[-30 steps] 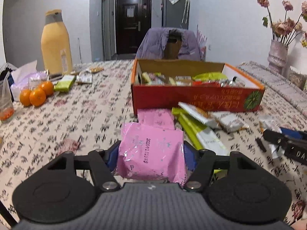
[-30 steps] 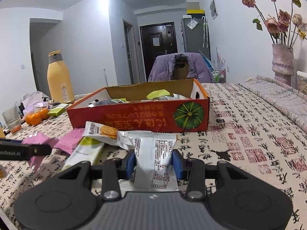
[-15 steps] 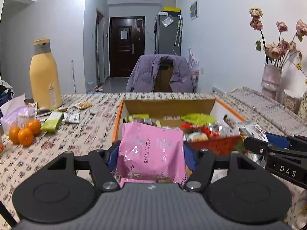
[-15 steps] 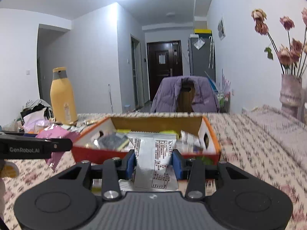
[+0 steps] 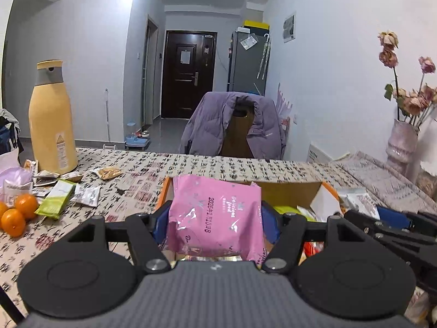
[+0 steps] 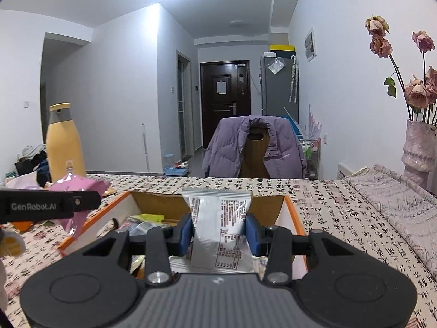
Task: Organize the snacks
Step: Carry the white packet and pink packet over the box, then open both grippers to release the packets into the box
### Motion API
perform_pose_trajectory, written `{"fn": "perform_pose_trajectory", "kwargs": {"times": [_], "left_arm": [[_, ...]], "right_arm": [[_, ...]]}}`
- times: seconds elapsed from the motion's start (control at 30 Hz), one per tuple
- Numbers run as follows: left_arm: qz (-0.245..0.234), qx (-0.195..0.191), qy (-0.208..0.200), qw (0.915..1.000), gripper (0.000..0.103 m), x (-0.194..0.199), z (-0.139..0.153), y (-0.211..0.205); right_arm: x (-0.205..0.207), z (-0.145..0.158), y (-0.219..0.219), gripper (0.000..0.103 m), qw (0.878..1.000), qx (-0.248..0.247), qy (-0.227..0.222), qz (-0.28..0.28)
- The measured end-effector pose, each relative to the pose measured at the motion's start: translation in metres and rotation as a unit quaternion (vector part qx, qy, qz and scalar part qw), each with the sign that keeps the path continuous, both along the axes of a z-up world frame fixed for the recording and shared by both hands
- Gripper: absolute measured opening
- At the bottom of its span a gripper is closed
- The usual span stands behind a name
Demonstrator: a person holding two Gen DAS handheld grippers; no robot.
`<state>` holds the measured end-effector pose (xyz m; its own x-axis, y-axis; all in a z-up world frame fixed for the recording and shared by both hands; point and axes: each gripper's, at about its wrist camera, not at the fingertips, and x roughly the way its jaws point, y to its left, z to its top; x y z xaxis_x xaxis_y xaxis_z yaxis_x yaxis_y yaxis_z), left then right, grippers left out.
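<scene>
Left gripper (image 5: 215, 218): its blue pads are pressed against both sides of a pink snack packet (image 5: 215, 216), which stands upright between them at the centre of the left wrist view. The packet is clear of the table and sits in front of the near edge of the cardboard box (image 5: 289, 190). In the right wrist view the same packet shows at the left edge, held beside the box's orange-rimmed left wall.

Right gripper (image 6: 220, 231): the pads pinch a silver-white snack packet (image 6: 220, 227) with dark printing, upright at the lower centre of the right wrist view, above the open box (image 6: 296, 218). In the left wrist view this gripper enters from the right edge, with the packet's top just visible over the box's right side.

Box contents: several wrappers lie inside, among them a yellow-green one (image 6: 151, 217); further detail cannot be made out.

Table (image 6: 341, 218): covered by a cloth printed with dark characters. At the left of the left wrist view lie loose snack packets, including a green bar (image 5: 56, 201), and oranges (image 5: 19, 213) near the lower left. A tall yellow bottle (image 5: 52, 120) stands at the upper left of the table.

Surroundings: a chair with a purple jacket (image 5: 232, 125) stands behind the table, centre frame. A vase of dried roses (image 6: 418, 147) stands at the right edge.
</scene>
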<state>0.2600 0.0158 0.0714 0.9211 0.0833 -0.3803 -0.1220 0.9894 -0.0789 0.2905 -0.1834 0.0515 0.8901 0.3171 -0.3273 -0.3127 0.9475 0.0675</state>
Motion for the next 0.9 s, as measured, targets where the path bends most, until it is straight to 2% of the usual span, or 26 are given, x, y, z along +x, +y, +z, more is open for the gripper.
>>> {"fn": "perform_pose_trajectory", "kwargs": {"times": [0.17,0.3,0.43,0.47,0.53,0.57,0.6,0.63,0.67,0.73,0.9], "left_arm": [[0.01,0.003,-0.004,0.9999,0.066,0.03,-0.008,-0.002],[0.017,0.005,0.003,0.9998,0.066,0.046,-0.028,0.0],[0.009,0.007,0.015,0.9998,0.067,0.053,-0.042,0.002],[0.006,0.006,0.013,0.9999,0.068,0.052,-0.045,0.003],[0.005,0.004,0.008,0.9999,0.08,0.049,-0.047,0.006],[0.009,0.004,0.001,1.0,0.082,0.045,-0.047,0.007],[0.009,0.004,-0.005,0.9999,0.089,0.043,-0.046,0.007],[0.012,0.002,-0.012,0.9999,0.101,0.041,-0.045,0.007],[0.018,0.0,-0.02,0.9996,0.103,0.038,-0.044,0.008],[0.029,0.0,-0.031,0.9991,0.103,0.035,-0.042,0.009],[0.033,-0.009,-0.027,0.9991,0.103,0.036,-0.043,0.013]], "right_arm": [[0.024,-0.017,0.004,0.04,1.0,-0.001,0.003,-0.017],[0.034,-0.036,0.005,0.04,1.0,0.006,0.011,-0.017],[0.036,-0.045,0.009,0.04,0.999,-0.013,0.024,-0.022],[0.037,-0.047,0.009,0.043,0.999,-0.015,0.026,-0.023],[0.036,-0.049,0.008,0.046,0.999,-0.015,0.029,-0.026],[0.035,-0.05,0.007,0.055,0.999,-0.013,0.029,-0.027],[0.034,-0.05,0.005,0.073,0.999,-0.009,0.03,-0.028],[0.033,-0.05,0.004,0.084,0.999,-0.006,0.028,-0.029],[0.032,-0.049,0.003,0.102,0.999,-0.004,0.025,-0.032],[0.028,-0.049,0.002,0.103,0.999,0.0,0.015,-0.035],[0.029,-0.048,0.002,0.103,0.999,0.002,0.015,-0.035]]}}
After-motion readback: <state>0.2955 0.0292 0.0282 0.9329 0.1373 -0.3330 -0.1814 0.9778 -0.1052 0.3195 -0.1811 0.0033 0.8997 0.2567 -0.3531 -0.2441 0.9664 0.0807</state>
